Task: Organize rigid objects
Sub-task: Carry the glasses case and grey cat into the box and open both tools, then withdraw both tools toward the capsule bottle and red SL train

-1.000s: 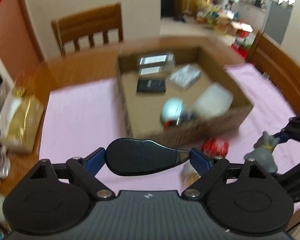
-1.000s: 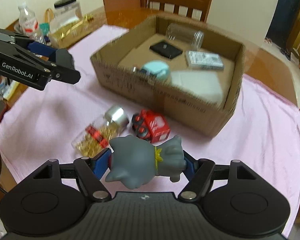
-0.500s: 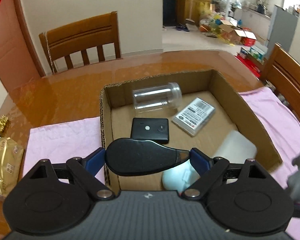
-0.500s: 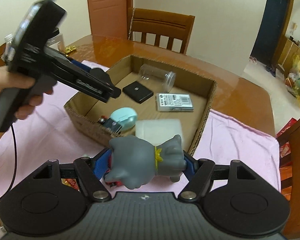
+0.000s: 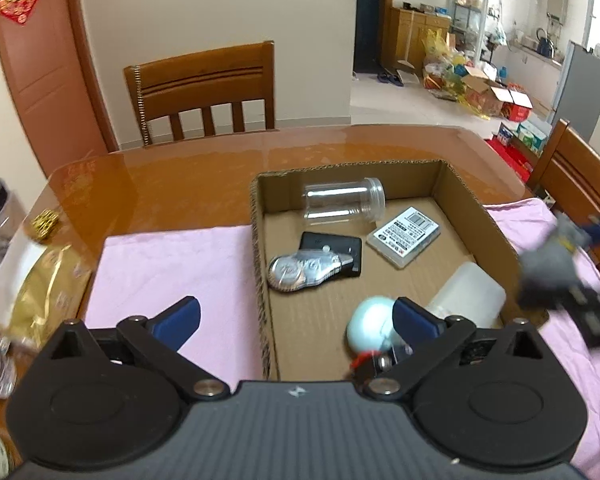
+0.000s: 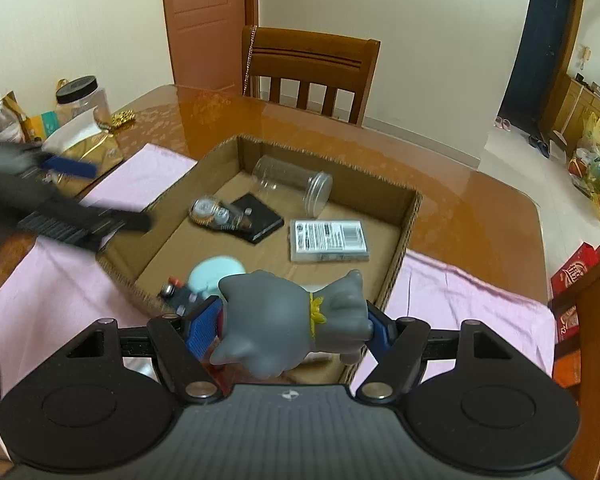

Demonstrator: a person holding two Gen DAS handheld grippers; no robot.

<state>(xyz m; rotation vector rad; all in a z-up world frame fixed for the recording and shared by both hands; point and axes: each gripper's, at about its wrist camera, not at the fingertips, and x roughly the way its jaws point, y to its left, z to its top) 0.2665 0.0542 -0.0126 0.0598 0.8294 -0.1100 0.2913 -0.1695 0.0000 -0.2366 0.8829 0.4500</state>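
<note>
The left gripper [image 5: 296, 316] has just opened its jaws wide, and nothing sits between them. The tape tool [image 5: 306, 270] lies in the cardboard box [image 5: 496, 224] at 11 o'clock. The right gripper [image 6: 292, 326] squeezes the grey toy [image 6: 288, 324], not yet dropped in. Only the left view shows the white tub [image 5: 466, 296].

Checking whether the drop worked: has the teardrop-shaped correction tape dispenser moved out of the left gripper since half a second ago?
Yes. The left gripper has just been opening, nothing between its fingers; the dispenser lies in the cardboard box, partly on the black device.
</note>
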